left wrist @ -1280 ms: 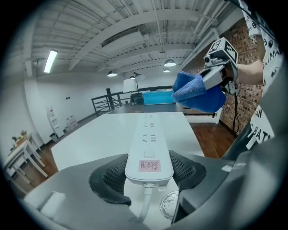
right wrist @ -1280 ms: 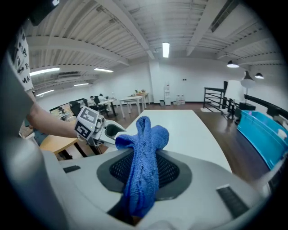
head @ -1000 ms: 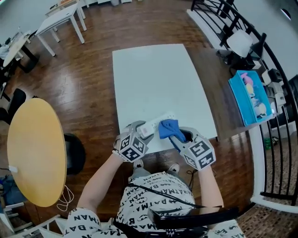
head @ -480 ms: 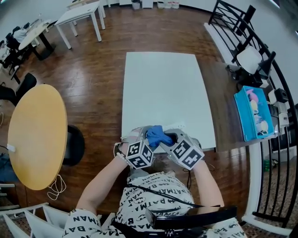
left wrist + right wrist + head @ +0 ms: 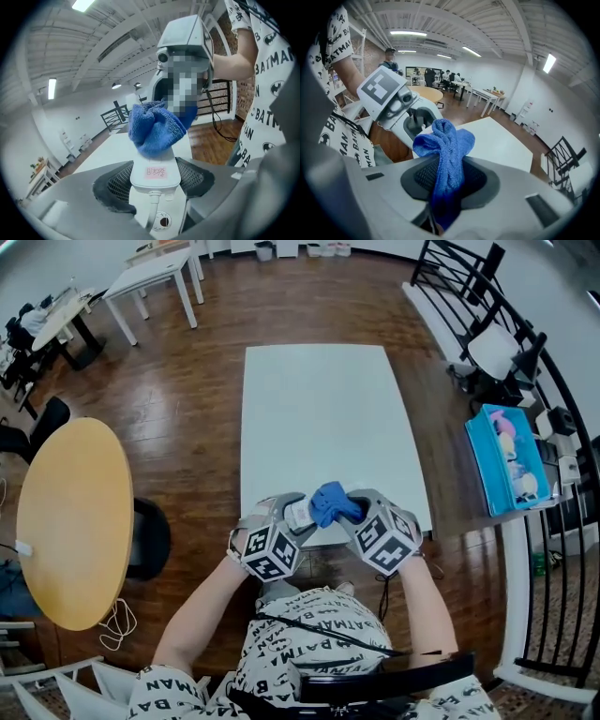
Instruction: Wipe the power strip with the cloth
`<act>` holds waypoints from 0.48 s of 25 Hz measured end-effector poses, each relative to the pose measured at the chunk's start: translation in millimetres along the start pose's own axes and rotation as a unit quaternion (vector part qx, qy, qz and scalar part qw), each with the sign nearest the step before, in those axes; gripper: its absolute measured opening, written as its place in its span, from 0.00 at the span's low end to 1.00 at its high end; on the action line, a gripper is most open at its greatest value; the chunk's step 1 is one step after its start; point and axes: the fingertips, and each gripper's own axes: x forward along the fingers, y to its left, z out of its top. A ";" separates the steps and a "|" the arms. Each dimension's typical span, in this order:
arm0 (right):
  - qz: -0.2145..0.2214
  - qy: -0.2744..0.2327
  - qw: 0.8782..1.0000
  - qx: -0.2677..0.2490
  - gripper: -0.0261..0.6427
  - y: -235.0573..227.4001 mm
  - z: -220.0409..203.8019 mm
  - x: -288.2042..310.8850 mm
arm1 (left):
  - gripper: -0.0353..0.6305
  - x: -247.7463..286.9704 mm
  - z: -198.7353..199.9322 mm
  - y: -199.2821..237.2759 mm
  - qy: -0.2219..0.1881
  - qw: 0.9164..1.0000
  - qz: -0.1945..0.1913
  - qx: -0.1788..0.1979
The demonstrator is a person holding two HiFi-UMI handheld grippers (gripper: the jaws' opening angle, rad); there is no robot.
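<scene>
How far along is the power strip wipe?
Done: the left hand-held gripper grips the power strip at its cord end; the right hand-held gripper pinches the blue cloth. In hand: the blue cloth rests on the strip's far end, above the near edge of the white table. Left: probably the rest of its length; cleanliness can't be judged.

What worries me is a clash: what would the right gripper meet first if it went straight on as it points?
Probably the power strip clamped in the left gripper: the blue cloth in the right gripper seems to touch it. Depth is unclear.
</scene>
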 end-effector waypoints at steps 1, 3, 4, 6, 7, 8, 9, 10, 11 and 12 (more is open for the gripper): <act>-0.014 0.007 1.000 0.003 0.22 -9.3 -7.1 -3.5 | 0.48 -2.2 0.1 1.3 -0.002 1.000 -0.001 -0.001; -0.042 0.023 0.999 0.012 0.22 -29.1 -22.3 -11.0 | 0.48 -7.7 -0.2 4.3 -0.007 1.000 -0.003 -0.004; -0.055 0.031 0.998 0.017 0.22 -38.9 -30.1 -14.8 | 0.48 -10.6 -0.8 5.7 -0.009 1.000 -0.004 -0.006; -0.080 0.046 0.995 0.027 0.22 -57.5 -45.6 -21.9 | 0.48 -15.0 -2.3 7.6 -0.011 1.000 -0.005 -0.007; -0.092 0.052 0.994 0.032 0.22 -66.3 -52.7 -25.4 | 0.48 -16.5 -2.6 8.3 -0.011 1.000 -0.006 -0.007; -0.103 0.058 0.992 0.036 0.22 -74.5 -58.8 -29.1 | 0.48 -17.8 -2.6 8.8 -0.011 1.000 -0.006 -0.006; -0.114 0.063 0.991 0.039 0.22 -81.4 -63.7 -33.1 | 0.48 -19.0 -2.3 9.0 -0.012 1.000 -0.007 -0.005; -0.122 0.064 0.989 0.042 0.22 -86.5 -66.8 -37.2 | 0.48 -20.0 -2.1 9.0 -0.011 1.000 -0.007 -0.005; -0.128 0.063 0.989 0.046 0.22 -89.1 -68.2 -40.7 | 0.48 -20.6 -2.1 8.9 -0.011 1.000 -0.006 -0.004; -0.131 0.061 0.988 0.048 0.22 -89.6 -68.1 -43.2 | 0.48 -20.7 -2.1 8.8 -0.010 1.000 -0.006 -0.004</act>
